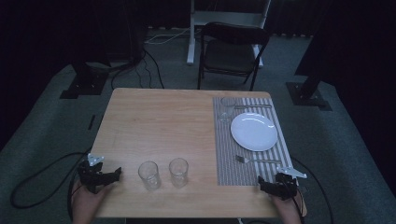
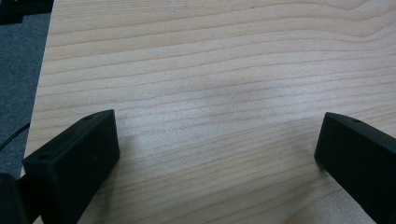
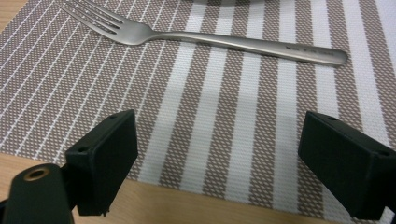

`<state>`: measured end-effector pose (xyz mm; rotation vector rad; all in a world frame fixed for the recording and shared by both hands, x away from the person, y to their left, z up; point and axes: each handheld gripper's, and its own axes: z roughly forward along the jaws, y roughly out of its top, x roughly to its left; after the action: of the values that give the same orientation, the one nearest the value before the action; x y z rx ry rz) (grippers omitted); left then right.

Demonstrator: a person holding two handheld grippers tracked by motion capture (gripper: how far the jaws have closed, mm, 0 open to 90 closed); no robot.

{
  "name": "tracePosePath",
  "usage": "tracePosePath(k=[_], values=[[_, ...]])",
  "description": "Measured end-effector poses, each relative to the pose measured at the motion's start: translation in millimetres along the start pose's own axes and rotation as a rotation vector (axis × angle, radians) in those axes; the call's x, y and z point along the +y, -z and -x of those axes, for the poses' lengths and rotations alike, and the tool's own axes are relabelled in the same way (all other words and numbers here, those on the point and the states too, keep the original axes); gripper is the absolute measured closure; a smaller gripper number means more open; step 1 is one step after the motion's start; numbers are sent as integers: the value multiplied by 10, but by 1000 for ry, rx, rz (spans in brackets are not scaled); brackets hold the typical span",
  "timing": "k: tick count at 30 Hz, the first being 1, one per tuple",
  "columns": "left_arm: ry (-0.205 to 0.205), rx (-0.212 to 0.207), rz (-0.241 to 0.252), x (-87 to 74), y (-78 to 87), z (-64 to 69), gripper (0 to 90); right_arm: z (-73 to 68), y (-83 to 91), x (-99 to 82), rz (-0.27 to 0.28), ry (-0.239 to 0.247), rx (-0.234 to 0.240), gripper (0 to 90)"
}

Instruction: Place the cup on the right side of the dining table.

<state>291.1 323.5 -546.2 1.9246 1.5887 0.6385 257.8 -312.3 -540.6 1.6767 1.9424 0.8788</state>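
Two clear glasses stand near the table's front edge, one (image 1: 149, 174) left of the other (image 1: 178, 171). A striped placemat (image 1: 227, 161) on the right holds a white plate (image 1: 253, 131), a fork (image 1: 257, 160) in front of it, a third glass (image 1: 228, 108) and cutlery (image 1: 254, 106) at the back. My left gripper (image 1: 108, 176) rests open at the front left corner, over bare wood (image 2: 210, 93). My right gripper (image 1: 271, 185) is open at the front right, over the placemat's (image 3: 219, 116) near edge, with the fork (image 3: 210, 37) just ahead of its jaws.
A folding chair (image 1: 232, 51) stands beyond the table's far edge. Stand bases and cables lie on the carpet at left and right. The wooden tabletop (image 1: 159, 126) is bare across its left and middle.
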Motion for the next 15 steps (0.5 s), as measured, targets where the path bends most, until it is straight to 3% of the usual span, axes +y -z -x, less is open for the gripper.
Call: tracePosePath(k=[4, 9, 15], values=[[0, 0, 0, 0, 0, 0, 2, 29, -22, -39, 0, -3, -4, 116], [-1, 0, -1, 0, 1, 0, 2, -18, -32, -69, 2, 50, -47, 133], [0, 0, 0, 0, 0, 0, 2, -29, -30, -80, 4, 42, -59, 128]])
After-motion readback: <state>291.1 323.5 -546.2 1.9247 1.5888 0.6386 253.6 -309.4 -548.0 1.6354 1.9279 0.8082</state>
